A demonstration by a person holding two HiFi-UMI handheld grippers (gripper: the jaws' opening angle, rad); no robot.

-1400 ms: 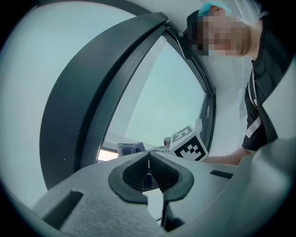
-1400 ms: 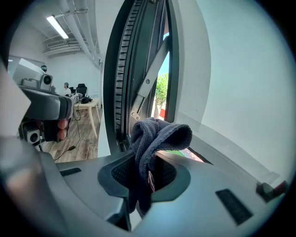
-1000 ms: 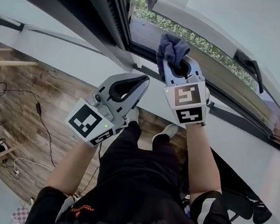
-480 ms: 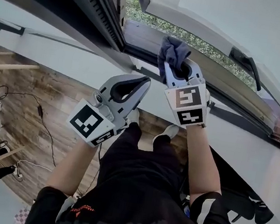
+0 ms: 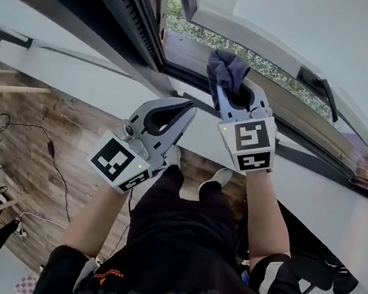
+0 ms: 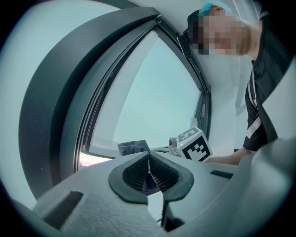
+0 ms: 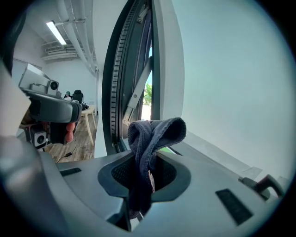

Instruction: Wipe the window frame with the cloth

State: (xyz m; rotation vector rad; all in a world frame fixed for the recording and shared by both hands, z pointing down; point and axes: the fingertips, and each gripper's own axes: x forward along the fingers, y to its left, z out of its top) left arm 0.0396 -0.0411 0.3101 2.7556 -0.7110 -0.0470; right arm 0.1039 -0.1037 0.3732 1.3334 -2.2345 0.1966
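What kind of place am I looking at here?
Probably an indoor workroom or lab: a dark grey window frame open onto green grass, a wood-plank floor strewn with black cables, and a ceiling strip light beside exposed pipes.

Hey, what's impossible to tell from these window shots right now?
- Head view: whether the cloth touches the window frame; the cloth covers the contact spot.
- Right gripper view: the cloth hides the frame section behind it.
- Left gripper view: the left gripper hides the cloth's lower part.
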